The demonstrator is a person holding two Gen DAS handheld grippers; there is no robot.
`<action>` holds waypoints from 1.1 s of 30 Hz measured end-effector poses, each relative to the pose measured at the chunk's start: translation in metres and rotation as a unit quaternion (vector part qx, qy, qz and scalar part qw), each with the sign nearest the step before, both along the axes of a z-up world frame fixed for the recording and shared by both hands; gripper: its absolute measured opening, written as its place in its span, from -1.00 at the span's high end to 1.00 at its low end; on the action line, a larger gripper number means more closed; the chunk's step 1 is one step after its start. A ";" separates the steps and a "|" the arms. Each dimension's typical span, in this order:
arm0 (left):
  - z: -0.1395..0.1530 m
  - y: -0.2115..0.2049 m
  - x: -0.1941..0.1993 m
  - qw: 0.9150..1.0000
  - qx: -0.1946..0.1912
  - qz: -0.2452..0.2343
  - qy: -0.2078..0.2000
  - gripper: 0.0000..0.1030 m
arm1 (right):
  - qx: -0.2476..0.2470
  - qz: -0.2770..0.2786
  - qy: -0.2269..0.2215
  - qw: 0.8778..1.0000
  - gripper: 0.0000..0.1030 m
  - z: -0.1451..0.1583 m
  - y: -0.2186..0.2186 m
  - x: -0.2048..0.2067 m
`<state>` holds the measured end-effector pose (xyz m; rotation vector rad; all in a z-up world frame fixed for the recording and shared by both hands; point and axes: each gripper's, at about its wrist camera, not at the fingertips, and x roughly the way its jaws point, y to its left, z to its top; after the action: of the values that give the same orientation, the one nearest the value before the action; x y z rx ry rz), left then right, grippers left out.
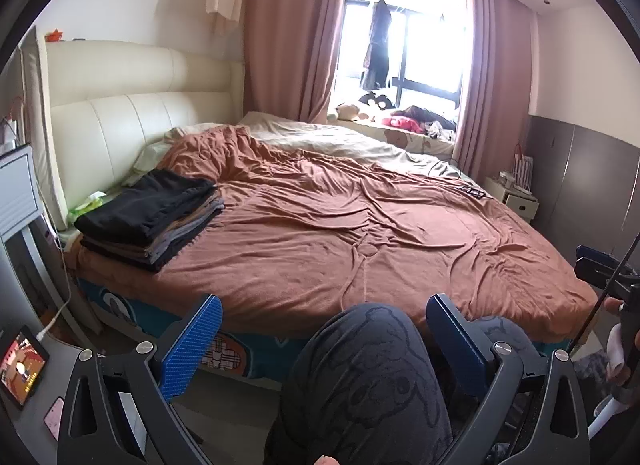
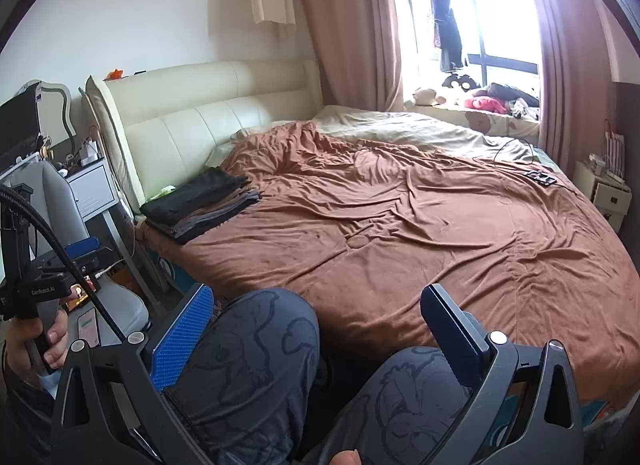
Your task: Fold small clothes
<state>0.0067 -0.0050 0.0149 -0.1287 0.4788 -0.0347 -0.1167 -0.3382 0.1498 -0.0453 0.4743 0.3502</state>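
Both grippers, left gripper and right gripper, hang wide-jawed and empty over the person's knees; folded clothes, perhaps trousers, sit stacked on the bed.

The middle of the bed lies bare and open. A stack of folded clothes blocks its 10 o'clock corner, near the headboard. The person's knees crowd the 6 o'clock edge; small dark items sit at 2 o'clock.
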 end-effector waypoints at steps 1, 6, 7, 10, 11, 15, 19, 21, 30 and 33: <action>-0.002 -0.001 -0.002 1.000 0.002 0.001 -0.002 -0.99 | 0.003 0.001 0.000 1.000 -1.00 -0.001 -0.002 -0.002; -0.010 -0.008 -0.008 1.000 0.012 0.008 -0.015 -0.99 | 0.020 -0.008 0.002 1.000 -1.00 -0.011 -0.013 -0.007; -0.012 -0.008 -0.008 1.000 0.008 0.007 -0.015 -0.99 | 0.020 -0.010 0.002 1.000 -1.00 -0.012 -0.013 -0.007; -0.015 -0.008 -0.007 1.000 0.005 0.015 -0.016 -0.99 | 0.017 -0.012 0.004 1.000 -1.00 -0.014 -0.013 -0.005; -0.016 -0.009 -0.007 1.000 0.007 0.017 -0.017 -0.99 | 0.018 -0.012 0.004 1.000 -1.00 -0.014 -0.014 -0.006; -0.016 -0.006 -0.006 1.000 0.006 0.023 -0.017 -0.99 | 0.016 -0.016 0.008 1.000 -1.00 -0.016 -0.015 -0.005; -0.017 -0.006 -0.010 0.999 0.011 0.028 -0.021 -0.99 | 0.022 -0.021 0.017 0.999 -1.00 -0.016 -0.016 -0.004; -0.017 -0.006 -0.011 0.999 0.013 0.030 -0.023 -0.99 | 0.027 -0.022 0.020 0.999 -1.00 -0.015 -0.019 -0.003; -0.019 -0.010 -0.011 0.999 0.021 0.025 -0.019 -0.99 | 0.018 -0.025 0.011 0.999 -1.00 -0.013 -0.020 -0.010; -0.019 -0.010 -0.011 0.999 0.019 0.024 -0.019 -0.99 | 0.016 -0.026 0.009 0.999 -1.00 -0.014 -0.022 -0.010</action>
<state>-0.0047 -0.0153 -0.0041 -0.1025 0.4387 0.0183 -0.1268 -0.3600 0.1362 0.0006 0.4873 0.3071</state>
